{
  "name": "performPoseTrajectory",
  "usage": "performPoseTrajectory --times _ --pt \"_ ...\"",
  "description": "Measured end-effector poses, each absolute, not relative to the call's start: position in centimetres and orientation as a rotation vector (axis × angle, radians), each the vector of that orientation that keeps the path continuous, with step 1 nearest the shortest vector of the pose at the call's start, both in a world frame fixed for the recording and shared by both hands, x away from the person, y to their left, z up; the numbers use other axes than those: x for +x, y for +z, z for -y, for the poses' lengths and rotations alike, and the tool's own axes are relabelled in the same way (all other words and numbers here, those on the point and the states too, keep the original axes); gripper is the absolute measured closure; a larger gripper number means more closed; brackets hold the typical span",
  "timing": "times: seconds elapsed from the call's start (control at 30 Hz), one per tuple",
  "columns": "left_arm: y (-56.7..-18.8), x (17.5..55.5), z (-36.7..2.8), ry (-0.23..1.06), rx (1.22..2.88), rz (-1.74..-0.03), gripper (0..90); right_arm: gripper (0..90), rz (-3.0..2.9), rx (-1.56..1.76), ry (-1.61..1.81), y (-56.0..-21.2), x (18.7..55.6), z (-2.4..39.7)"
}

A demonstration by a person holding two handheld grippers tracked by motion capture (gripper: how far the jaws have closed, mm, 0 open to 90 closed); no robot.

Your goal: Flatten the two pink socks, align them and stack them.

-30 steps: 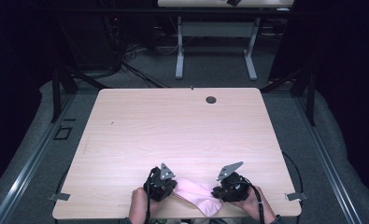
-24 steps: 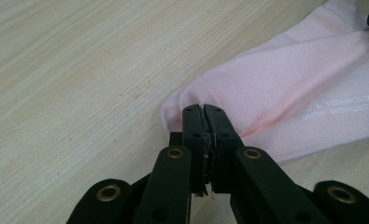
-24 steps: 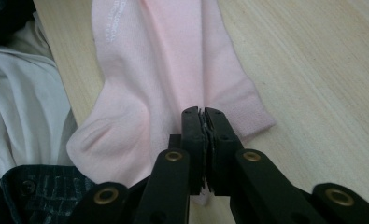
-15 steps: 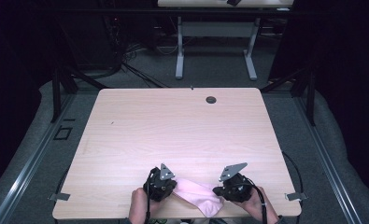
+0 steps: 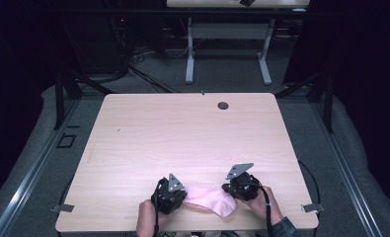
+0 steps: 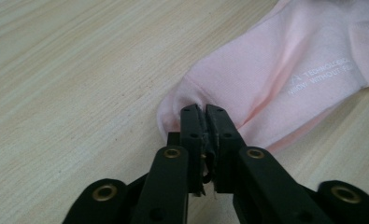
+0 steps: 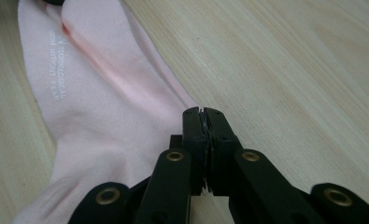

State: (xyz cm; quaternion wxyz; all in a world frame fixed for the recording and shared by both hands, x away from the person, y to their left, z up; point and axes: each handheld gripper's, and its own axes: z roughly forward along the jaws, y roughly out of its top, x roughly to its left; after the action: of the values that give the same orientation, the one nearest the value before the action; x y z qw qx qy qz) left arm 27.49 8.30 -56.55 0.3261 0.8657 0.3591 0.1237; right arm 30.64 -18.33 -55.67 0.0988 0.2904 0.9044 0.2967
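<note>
A pink sock (image 5: 210, 198) with small white lettering lies near the table's front edge, stretched between my two grippers. My left gripper (image 5: 182, 196) pinches one end of the sock (image 6: 275, 70). Fabric bunches at its tips (image 6: 205, 109), and its jaws have just been opening a little with the cloth still between them. My right gripper (image 5: 230, 191) is shut at the sock's side edge (image 7: 102, 107). A crease runs across the cloth straight to its tips (image 7: 202, 112). A hand holds each gripper at the table's front edge.
The light wooden table (image 5: 182, 133) stretches bare beyond the sock, with a dark round grommet (image 5: 223, 105) near its far edge. Behind it stand another desk's white legs (image 5: 190, 49), cables and dark floor.
My right gripper has shifted a little to the right, and the sock's right end has drawn up from the front edge. The left gripper has stayed in place.
</note>
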Motion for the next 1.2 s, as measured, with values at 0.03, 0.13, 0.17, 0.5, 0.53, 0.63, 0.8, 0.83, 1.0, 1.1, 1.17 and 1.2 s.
performPoseTrajectory --times 0.03,0.13,0.17,0.5,0.53,0.63,0.8,0.83,1.0,1.1,1.17,1.2 --pt "-56.5 27.5 -8.3 0.324 2.269 -0.941 76.4 80.6 -2.661 0.873 0.898 -55.6 30.5 18.6" --pt "-56.0 27.5 -8.6 0.331 2.219 -0.954 63.2 77.5 -2.619 0.918 0.967 -55.1 30.4 19.5" --pt "-55.7 27.5 -8.8 0.333 2.205 -0.957 56.1 74.5 -2.590 0.947 1.008 -54.7 30.2 20.1" --pt "-54.0 28.0 -11.1 0.395 2.148 -0.984 24.7 46.8 -2.421 1.089 1.140 -52.9 29.2 23.8" --pt "-53.9 28.0 -11.4 0.407 2.139 -0.989 22.7 42.5 -2.404 1.102 1.154 -52.9 29.1 24.1" --pt "-53.4 28.1 -12.7 0.429 2.117 -1.008 16.7 29.5 -2.368 1.115 1.148 -52.4 28.8 24.9" --pt "-52.5 28.1 -15.0 0.482 2.071 -1.059 12.7 15.6 -2.282 1.159 1.146 -51.8 28.3 27.0" --pt "-52.4 28.1 -15.4 0.487 2.066 -1.069 12.7 15.6 -2.282 1.159 1.146 -51.8 28.3 27.0" --pt "-52.7 28.2 -17.5 0.509 2.050 -1.138 8.0 9.3 -2.223 1.225 1.158 -51.8 28.3 28.8" --pt "-53.0 28.3 -18.7 0.517 2.045 -1.175 6.1 4.6 -2.206 1.273 1.140 -52.0 28.4 29.8" --pt "-53.3 28.3 -19.4 0.524 2.037 -1.202 4.6 1.4 -2.187 1.310 1.131 -52.5 28.6 30.5" --pt "-53.4 28.3 -19.7 0.531 2.030 -1.218 4.6 1.4 -2.187 1.310 1.131 -52.5 28.6 30.5"
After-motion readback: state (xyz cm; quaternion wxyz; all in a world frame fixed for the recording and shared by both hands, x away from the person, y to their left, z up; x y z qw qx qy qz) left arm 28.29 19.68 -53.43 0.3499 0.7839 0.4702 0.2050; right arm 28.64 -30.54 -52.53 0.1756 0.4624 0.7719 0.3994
